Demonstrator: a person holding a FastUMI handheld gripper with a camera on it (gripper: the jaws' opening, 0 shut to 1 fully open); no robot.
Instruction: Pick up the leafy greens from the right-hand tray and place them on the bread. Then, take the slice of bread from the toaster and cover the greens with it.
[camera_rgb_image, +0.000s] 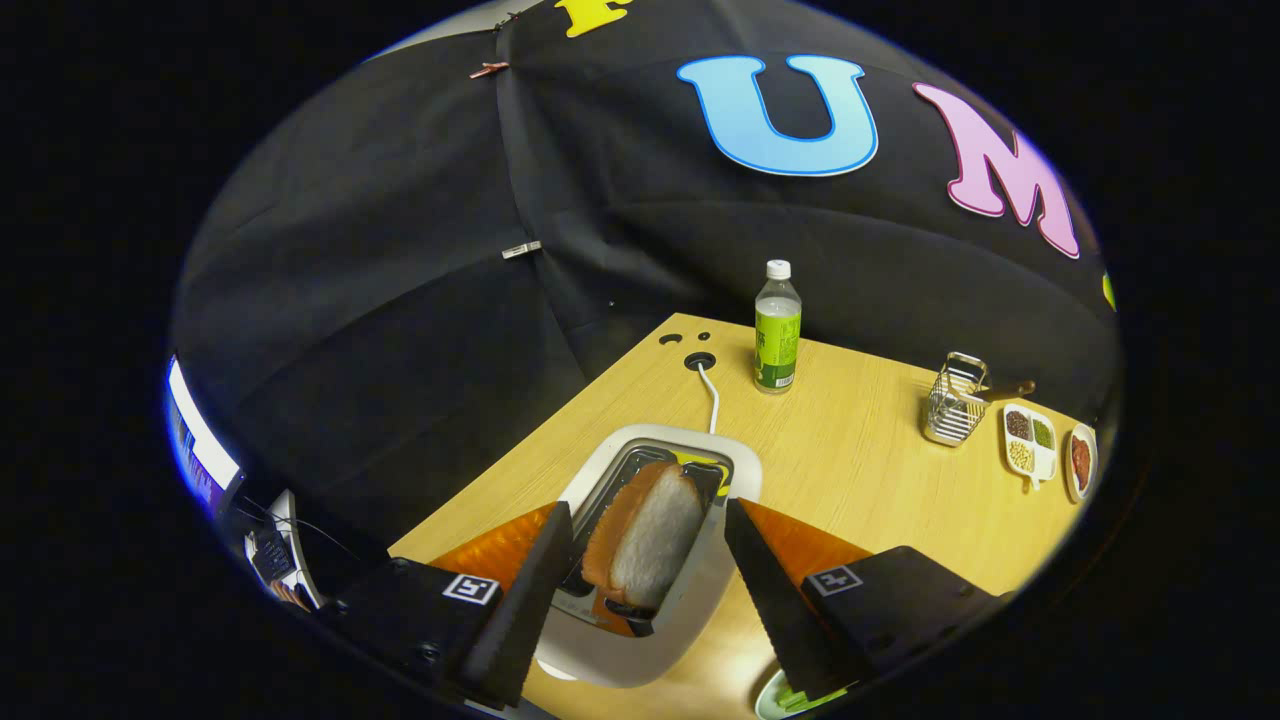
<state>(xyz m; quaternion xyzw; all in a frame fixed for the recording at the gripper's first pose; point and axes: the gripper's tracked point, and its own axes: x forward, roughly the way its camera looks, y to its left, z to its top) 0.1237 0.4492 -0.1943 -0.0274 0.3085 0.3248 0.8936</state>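
A slice of white bread with a brown crust (645, 537) stands on edge in the slot of a white, round-cornered toaster (690, 610), poking up a little above the dark opening. The gripper (650, 540) hangs right over it, its two fingers spread wide apart, one to each side of the toaster's slot, with the bread in the gap between them and neither finger touching it. The toaster sits on a light wooden tabletop (860, 470), and a white cord (709, 395) runs from its far end up to a round dark hole in the wood. Just under the right finger, a bit of a pale green dish with something leafy green (795, 697) on it peeks out; how much lies there I cannot tell. Beyond the toaster stands a clear plastic bottle with a green label and white cap (777, 328), upright. Off to the right, well apart from it, are a small wire basket (953, 402), then a white divided tray holding small heaps of grains (1030, 442), and beside that a small white dish with something reddish (1081, 460).
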